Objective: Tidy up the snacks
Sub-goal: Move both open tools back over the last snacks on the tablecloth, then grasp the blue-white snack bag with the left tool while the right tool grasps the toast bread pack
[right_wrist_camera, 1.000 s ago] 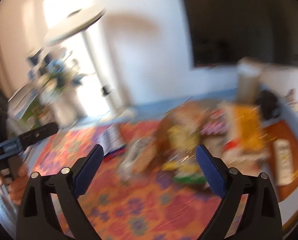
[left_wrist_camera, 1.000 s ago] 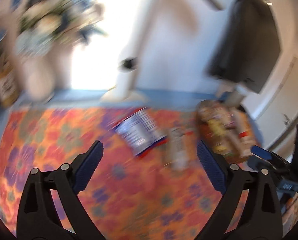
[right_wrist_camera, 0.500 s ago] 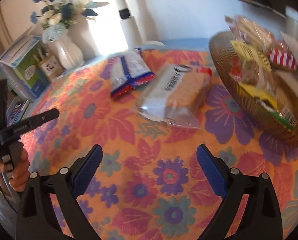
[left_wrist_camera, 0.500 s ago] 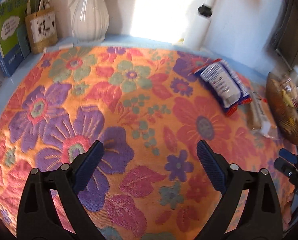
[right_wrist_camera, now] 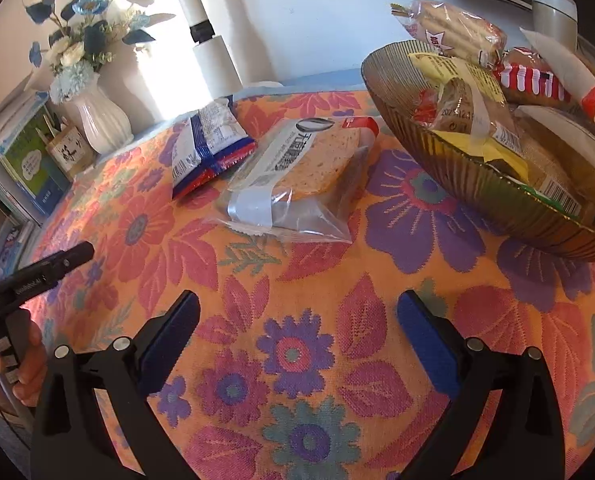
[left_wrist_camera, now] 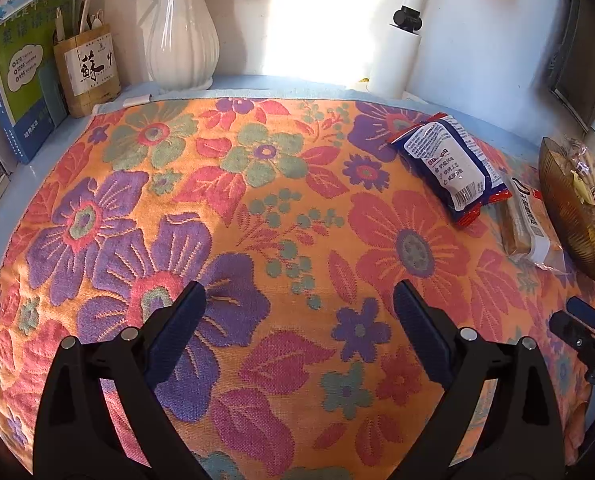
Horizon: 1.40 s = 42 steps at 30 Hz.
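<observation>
A blue, white and red snack packet [left_wrist_camera: 453, 162] lies on the flowered cloth; it also shows in the right wrist view [right_wrist_camera: 209, 140]. Beside it lies a clear bag of sliced bread [right_wrist_camera: 297, 172], seen edge-on in the left wrist view [left_wrist_camera: 525, 224]. A ribbed brown bowl [right_wrist_camera: 449, 160] at the right holds several wrapped snacks; its side shows in the left wrist view [left_wrist_camera: 565, 216]. My left gripper [left_wrist_camera: 297, 312] is open and empty over the cloth, left of the packets. My right gripper [right_wrist_camera: 297, 320] is open and empty, a little short of the bread bag.
A white vase [left_wrist_camera: 181, 36] with blue flowers, a paper pen holder [left_wrist_camera: 87, 68] and green books [left_wrist_camera: 17, 72] stand at the back left. A white lamp post [left_wrist_camera: 401, 28] stands at the back wall. The flowered cloth [left_wrist_camera: 257, 240] covers the table.
Both grippers have dropped and tilted down toward the cloth; the views went from blurred wall and room to a steady close look at the table. Both stay open.
</observation>
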Tool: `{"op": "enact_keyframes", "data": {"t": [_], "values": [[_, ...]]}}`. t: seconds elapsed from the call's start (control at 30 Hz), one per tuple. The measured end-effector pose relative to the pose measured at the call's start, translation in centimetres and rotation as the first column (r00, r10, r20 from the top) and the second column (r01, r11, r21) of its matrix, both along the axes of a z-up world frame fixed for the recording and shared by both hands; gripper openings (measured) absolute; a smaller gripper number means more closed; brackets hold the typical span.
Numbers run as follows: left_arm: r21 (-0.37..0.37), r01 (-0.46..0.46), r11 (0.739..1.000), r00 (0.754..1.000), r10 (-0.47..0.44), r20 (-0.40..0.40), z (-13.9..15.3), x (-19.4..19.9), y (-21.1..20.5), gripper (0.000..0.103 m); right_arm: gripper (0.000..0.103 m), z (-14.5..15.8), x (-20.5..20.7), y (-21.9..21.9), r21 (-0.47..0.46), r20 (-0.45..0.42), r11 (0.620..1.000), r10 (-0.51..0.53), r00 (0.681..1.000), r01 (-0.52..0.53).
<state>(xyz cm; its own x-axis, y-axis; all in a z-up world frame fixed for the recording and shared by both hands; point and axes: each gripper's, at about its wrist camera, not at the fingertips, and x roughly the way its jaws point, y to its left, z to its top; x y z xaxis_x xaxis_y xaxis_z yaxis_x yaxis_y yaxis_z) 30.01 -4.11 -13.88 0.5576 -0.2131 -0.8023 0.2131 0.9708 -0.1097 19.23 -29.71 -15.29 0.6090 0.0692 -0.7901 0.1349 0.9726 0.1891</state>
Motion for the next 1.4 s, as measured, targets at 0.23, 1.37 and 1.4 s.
{"op": "enact_keyframes", "data": {"t": [0.23, 1.37, 1.4], "values": [[-0.008, -0.003, 1.0, 1.0, 0.003, -0.008, -0.1, 0.1, 0.1, 0.095, 0.098, -0.3, 0.2, 0.4, -0.031, -0.021, 1.0, 0.001, 1.0, -0.001], [-0.278, 0.12, 0.953, 0.99, -0.135, -0.034, 9.6, 2.1, -3.9, 0.1, 0.098, 1.0, -0.1, 5.6, -0.341, 0.012, 0.939, 0.05, 0.999, -0.043], [-0.289, 0.131, 0.948, 0.987, -0.152, -0.049, 9.6, 2.8, -4.8, 0.1, 0.098, 1.8, 0.6, 4.7, -0.261, 0.013, 0.965, 0.031, 0.999, -0.026]]}}
